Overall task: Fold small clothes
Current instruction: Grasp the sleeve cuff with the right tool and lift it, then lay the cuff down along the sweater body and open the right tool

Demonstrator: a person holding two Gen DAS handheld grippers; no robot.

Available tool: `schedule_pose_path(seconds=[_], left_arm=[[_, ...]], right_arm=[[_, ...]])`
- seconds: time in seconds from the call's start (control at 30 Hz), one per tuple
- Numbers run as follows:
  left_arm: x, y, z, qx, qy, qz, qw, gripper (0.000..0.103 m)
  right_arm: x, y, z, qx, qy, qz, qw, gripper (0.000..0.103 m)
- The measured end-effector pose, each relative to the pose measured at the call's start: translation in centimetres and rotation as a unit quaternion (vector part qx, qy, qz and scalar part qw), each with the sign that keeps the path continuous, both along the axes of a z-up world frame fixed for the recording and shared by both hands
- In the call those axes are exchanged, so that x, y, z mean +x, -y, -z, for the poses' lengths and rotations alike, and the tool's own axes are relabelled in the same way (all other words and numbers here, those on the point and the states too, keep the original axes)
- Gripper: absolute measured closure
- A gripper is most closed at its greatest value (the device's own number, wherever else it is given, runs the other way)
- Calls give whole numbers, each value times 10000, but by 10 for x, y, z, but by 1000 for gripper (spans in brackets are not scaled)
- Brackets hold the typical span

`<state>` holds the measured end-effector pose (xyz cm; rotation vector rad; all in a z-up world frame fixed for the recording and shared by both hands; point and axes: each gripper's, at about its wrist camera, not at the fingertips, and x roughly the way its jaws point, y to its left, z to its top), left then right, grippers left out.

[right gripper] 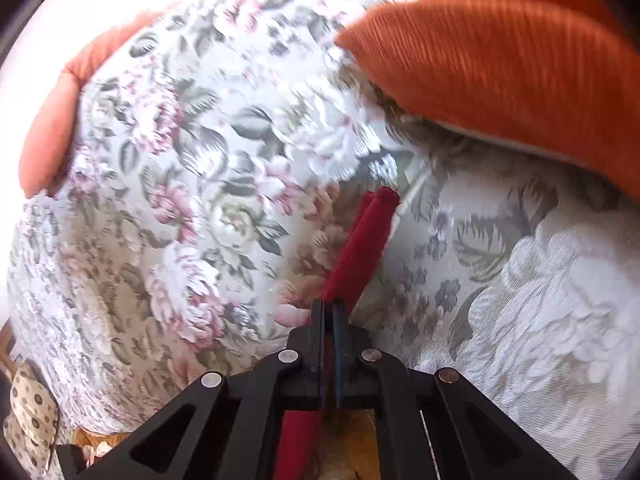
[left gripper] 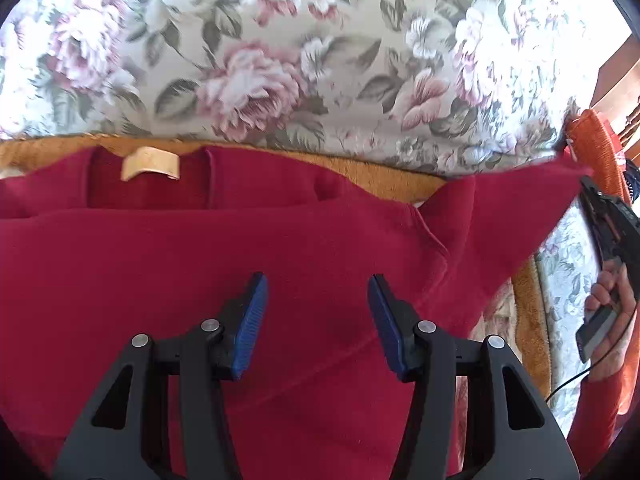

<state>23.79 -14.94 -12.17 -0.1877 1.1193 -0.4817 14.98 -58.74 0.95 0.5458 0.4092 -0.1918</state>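
Left claw: released, blue pads set wide apart, hanging over the middle of the red garment with nothing between them. The garment lies spread on a mustard-yellow cover against a floral-upholstered sofa; its neckline faces the backrest, with a cream label visible inside the collar. One fold of the cloth already lies across the body. The garment's right-hand corner is drawn up and outward into a taut point toward the right claw, seen at the frame edge in the left wrist view together with the person's hand in an orange sleeve. Right claw: clenched on a doubled edge of the red garment, which projects past the fingertips as a narrow strip (the tip is slightly blurred). Beyond it are the floral cushion and an orange ribbed cushion at upper right.
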Motion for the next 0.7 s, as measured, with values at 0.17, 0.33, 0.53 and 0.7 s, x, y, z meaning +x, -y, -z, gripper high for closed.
schedule_pose_path(seconds=[0.17,0.33,0.53,0.7], left_arm=[[-5,-44,-33,-34,279,-272,9992,51],[-10,-102,-63,-30,561,-681,9961,51],[-18,-175,-79,-186,778,-1306,9882,51],[-20,-222,-57,-497,543,-1820,9805,41]], right_arm=[[-18,-34,-51,-236,351,-587,9974,100],[-4,-125,-81,-589,533,-1721,9819,100],[14,-278,-52,-879,266,-3577,9293,100],[34,-393,51,-775,-481,-4364,8951,100]])
